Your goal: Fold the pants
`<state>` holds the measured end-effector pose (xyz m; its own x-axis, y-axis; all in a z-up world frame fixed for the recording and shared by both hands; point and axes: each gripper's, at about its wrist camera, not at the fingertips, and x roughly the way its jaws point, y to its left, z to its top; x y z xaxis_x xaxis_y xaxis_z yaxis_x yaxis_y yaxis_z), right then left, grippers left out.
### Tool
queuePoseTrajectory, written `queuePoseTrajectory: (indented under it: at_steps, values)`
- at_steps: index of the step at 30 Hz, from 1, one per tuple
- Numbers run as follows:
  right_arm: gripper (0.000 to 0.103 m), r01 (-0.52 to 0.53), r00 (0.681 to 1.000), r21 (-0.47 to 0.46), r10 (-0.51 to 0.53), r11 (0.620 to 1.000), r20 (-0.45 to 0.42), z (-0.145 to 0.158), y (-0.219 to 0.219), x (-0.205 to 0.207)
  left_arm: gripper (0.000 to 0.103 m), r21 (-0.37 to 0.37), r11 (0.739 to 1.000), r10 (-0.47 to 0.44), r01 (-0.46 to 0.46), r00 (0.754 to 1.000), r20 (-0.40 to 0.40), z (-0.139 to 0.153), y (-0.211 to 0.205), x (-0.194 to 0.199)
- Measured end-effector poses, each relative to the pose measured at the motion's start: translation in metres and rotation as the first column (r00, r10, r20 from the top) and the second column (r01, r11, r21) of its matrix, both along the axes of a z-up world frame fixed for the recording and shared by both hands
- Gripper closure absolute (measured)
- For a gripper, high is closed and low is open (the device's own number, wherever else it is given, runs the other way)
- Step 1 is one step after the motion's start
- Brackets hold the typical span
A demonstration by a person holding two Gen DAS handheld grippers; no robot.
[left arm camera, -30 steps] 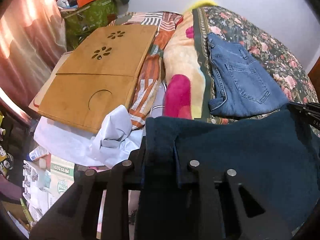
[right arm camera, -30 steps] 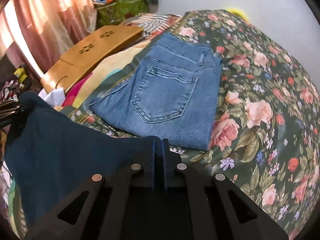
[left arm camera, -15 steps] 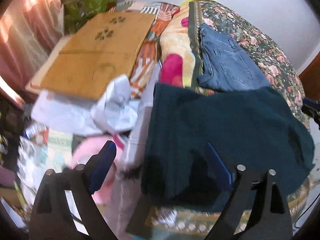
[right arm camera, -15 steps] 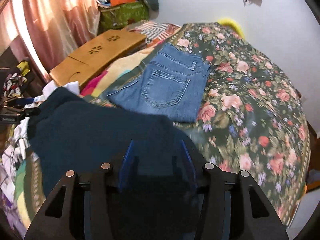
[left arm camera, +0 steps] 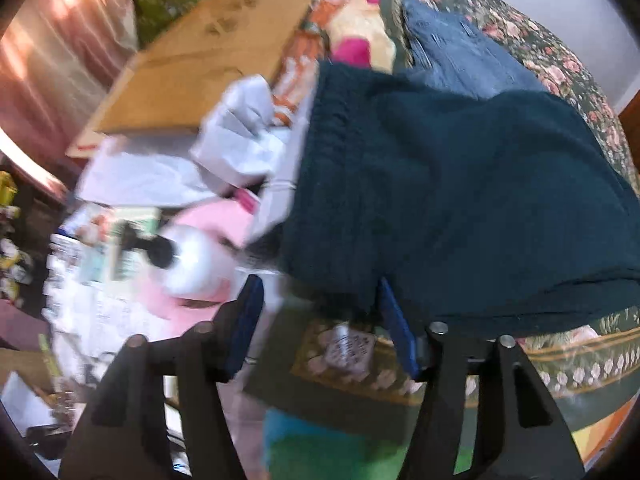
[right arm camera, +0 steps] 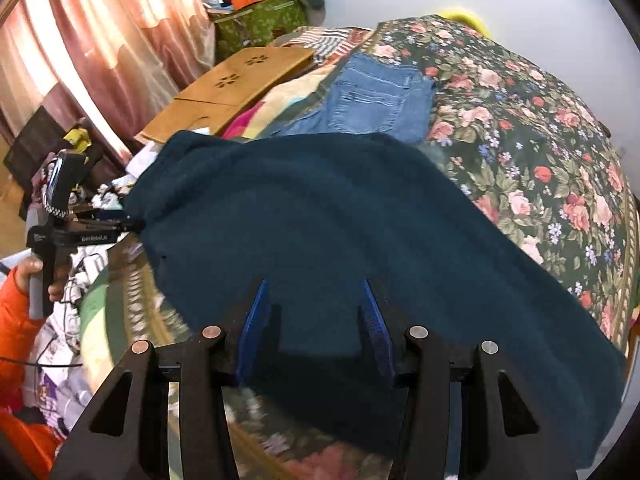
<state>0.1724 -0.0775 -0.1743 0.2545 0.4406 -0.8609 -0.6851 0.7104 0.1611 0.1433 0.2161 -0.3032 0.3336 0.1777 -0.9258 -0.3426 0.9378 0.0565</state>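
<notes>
Dark teal pants (right arm camera: 340, 216) lay flat on floral bed (right arm camera: 540, 152), near bed's front edge. Folded jeans (right arm camera: 376, 100) sat just behind pants. Left tool (left arm camera: 320, 312) spread wide at pants' corner, gripping nothing. Right tool (right arm camera: 314, 304) spread too, blue pads (right arm camera: 252, 328) over pants' near hem. Wooden board (right arm camera: 232, 88) left of jeans.

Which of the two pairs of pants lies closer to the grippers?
The dark teal pants, spread just ahead of both open grippers; the blue jeans lie folded farther back.
</notes>
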Motion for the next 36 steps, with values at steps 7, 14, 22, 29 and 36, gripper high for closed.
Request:
queuePoseTrajectory:
  at_steps: [7, 14, 22, 29, 36]
  values:
    - [0.059, -0.081, 0.996, 0.008, 0.081, 0.997, 0.022, -0.002, 0.025, -0.022, 0.027, 0.006, 0.996, -0.091, 0.091, 0.984, 0.152, 0.054, -0.028, -0.008]
    - [0.059, -0.144, 0.99, -0.025, 0.144, 0.989, -0.01, -0.027, 0.045, -0.032, 0.027, -0.043, 0.961, -0.269, 0.274, 0.959, 0.094, 0.017, -0.092, 0.019]
    - [0.092, -0.125, 0.991, -0.003, 0.125, 0.992, 0.039, -0.034, 0.043, -0.029, 0.04, 0.046, 0.93, -0.369, 0.366, 0.925, 0.091, 0.006, -0.137, 0.042]
    - [0.094, -0.116, 0.993, 0.059, 0.115, 0.991, 0.022, -0.021, 0.038, -0.037, 0.076, -0.012, 0.914, -0.403, 0.406, 0.909, 0.104, 0.016, -0.141, 0.037]
    - [0.09, -0.093, 0.995, 0.086, 0.097, 0.992, -0.037, -0.036, 0.032, -0.044, 0.075, -0.083, 0.927, -0.357, 0.365, 0.929, 0.096, 0.009, -0.139, 0.021]
